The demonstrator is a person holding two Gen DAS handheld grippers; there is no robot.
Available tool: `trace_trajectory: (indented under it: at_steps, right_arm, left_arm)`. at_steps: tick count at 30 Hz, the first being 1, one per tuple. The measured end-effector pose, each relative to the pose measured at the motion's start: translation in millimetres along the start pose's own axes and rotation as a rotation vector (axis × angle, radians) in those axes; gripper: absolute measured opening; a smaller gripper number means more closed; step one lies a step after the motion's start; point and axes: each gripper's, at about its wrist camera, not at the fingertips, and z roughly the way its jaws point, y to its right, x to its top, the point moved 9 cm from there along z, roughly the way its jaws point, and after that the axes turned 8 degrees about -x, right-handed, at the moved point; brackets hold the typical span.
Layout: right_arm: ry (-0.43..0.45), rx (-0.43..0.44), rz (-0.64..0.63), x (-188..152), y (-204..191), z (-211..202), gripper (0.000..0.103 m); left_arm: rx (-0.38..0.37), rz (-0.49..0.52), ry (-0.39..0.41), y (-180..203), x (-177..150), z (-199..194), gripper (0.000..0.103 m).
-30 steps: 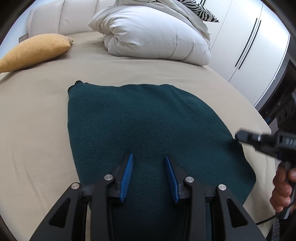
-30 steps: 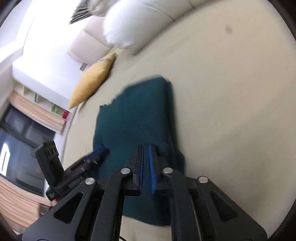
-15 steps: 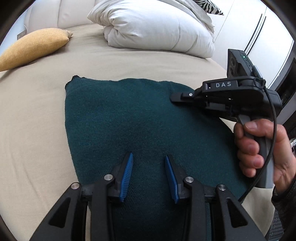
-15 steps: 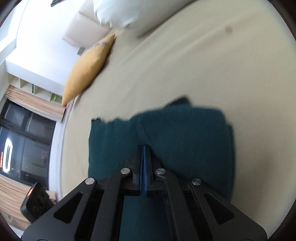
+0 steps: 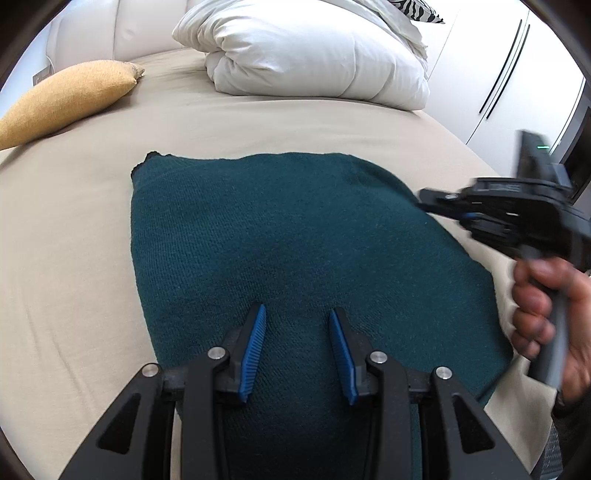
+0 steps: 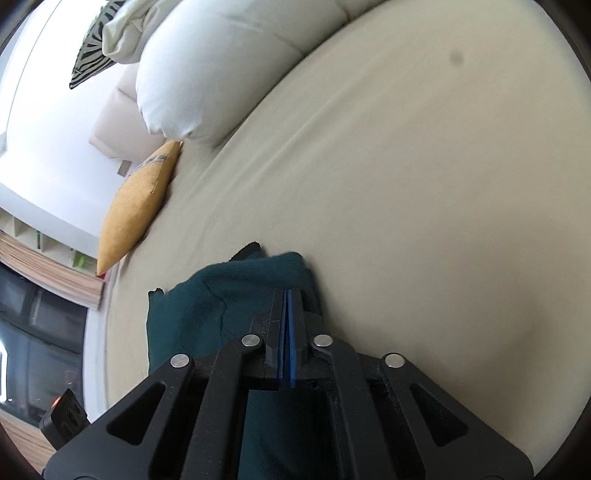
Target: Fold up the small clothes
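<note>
A dark teal knitted garment (image 5: 295, 236) lies folded flat on the beige bed sheet (image 5: 66, 258). My left gripper (image 5: 297, 314) is open, its blue pads hovering over the garment's near edge. My right gripper (image 6: 287, 295) is shut with nothing between its pads, over the garment's (image 6: 236, 295) far right part; in the left wrist view it (image 5: 424, 197) reaches in from the right, blurred, touching the garment's right edge.
A mustard cushion (image 5: 66, 99) lies at the far left and a folded white duvet (image 5: 317, 59) at the head of the bed, with a zebra-print pillow (image 5: 413, 9) behind. White wardrobe doors (image 5: 491, 85) stand to the right.
The right gripper closed fully, swept over the garment's top half, and has now pulled back to the right edge. The left gripper stayed in place, open.
</note>
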Motion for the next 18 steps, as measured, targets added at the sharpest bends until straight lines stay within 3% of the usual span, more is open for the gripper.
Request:
trace_trajectory:
  at_steps: [1,4,6,10,12,15,18]
  right_arm:
    - [0.02,0.005,-0.025,-4.4,0.6,-15.9,0.008]
    - [0.012,0.142,-0.099,-32.4,-34.9,-47.7,0.008]
    - [-0.005,0.165,-0.148,-52.1,-45.0,-54.5,0.008]
    - [-0.113,0.109,-0.188,-101.6,-26.2,-26.0,0.009]
    - [-0.056,0.196,-0.149,-107.3,-17.2,-32.3,0.008]
    - [-0.016,0.19,-0.131,-116.5,-4.4,-45.5,0.008]
    - [-0.044,0.175,-0.11,-128.7,5.2,-52.5,0.008]
  left_arm:
    - [0.001,0.0,0.0,-0.1,0.1,0.2,0.039]
    - [0.004,0.003,0.002,-0.7,0.9,0.3,0.039]
    - [0.009,0.006,0.005,-0.4,0.2,0.2,0.039]
    - [0.014,0.012,0.006,-0.3,-1.1,0.7,0.039]
    - [0.017,0.017,0.011,-0.4,-1.7,0.6,0.039]
    - [0.02,0.017,0.019,-1.1,-2.4,0.7,0.039]
    - [0.021,0.021,0.025,-0.9,-5.0,-1.7,0.039]
